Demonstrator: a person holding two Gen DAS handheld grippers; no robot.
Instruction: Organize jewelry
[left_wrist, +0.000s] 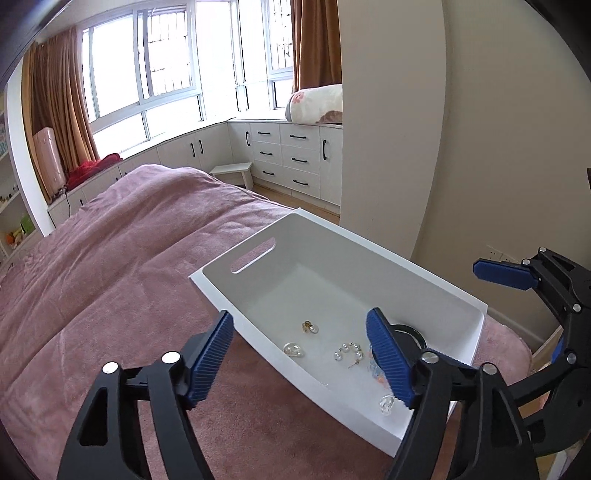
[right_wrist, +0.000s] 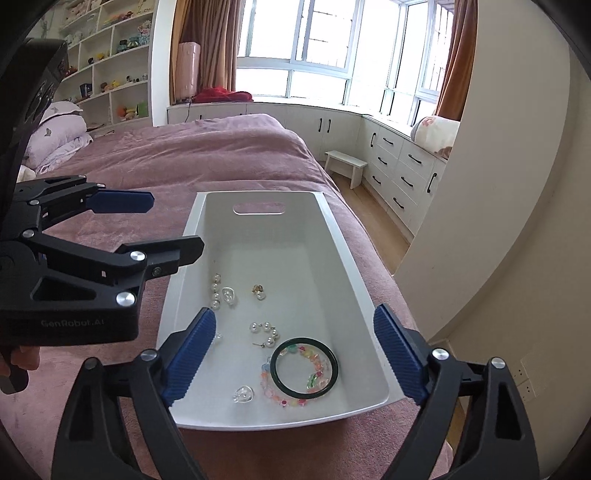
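Resting on the mauve plush bedspread (right_wrist: 229, 155), a white rectangular plastic bin (right_wrist: 334, 236) with a slotted handle holds all the jewelry. A dark green bangle (right_wrist: 304, 369) lies near its closest end, overlapping a pastel beaded bracelet (right_wrist: 284, 397). Just beyond sit a curved pearl earring (right_wrist: 266, 331), a small gold-and-pearl earring (right_wrist: 259, 290), a pearl strand (right_wrist: 215, 291) and two clear glass charms (right_wrist: 229, 295), (right_wrist: 243, 394). The right gripper (right_wrist: 293, 354) hovers above the bin's near end, blue-padded fingers (right_wrist: 192, 356) spread wide, holding nothing. The left gripper (left_wrist: 303, 354) hangs over the bin's left rim, fingers likewise apart and empty. White drawer cabinets (right_wrist: 399, 166) line the window wall.
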